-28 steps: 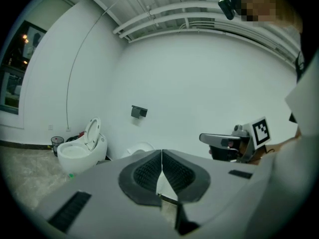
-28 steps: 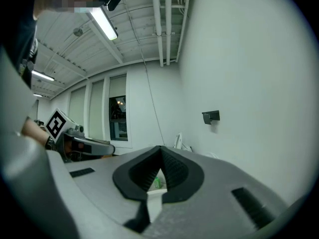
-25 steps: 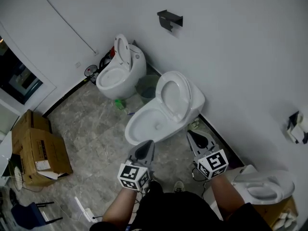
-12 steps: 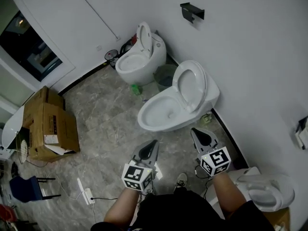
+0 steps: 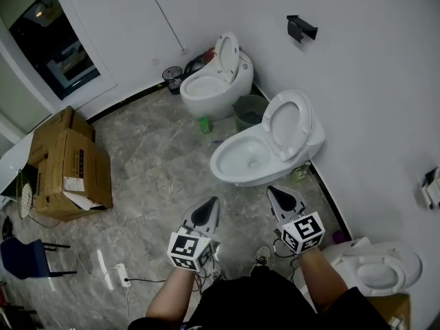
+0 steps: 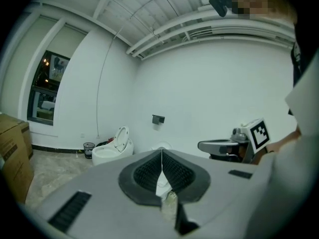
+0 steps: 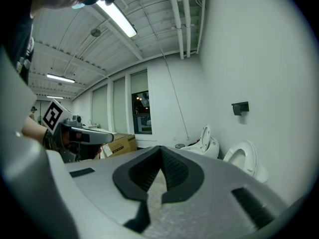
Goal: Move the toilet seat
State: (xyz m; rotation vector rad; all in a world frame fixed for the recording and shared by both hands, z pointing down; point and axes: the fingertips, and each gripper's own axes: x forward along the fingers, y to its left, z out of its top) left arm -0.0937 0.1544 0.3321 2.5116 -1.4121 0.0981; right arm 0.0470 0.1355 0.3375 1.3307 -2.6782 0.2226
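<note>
The toilet seat (image 5: 289, 126) stands tipped up on the nearest toilet (image 5: 242, 165), right of the frame's centre, while the left tongs (image 5: 206, 213) and right tongs (image 5: 284, 199), both pressed together and empty, hover below it, so the move looks not yet begun.

The wall fixture (image 5: 432, 188) is cut off by the head view's right edge. A small green thing (image 5: 204, 124) beside the far toilet (image 5: 210, 88), perhaps a bottle, is too small to name.
</note>
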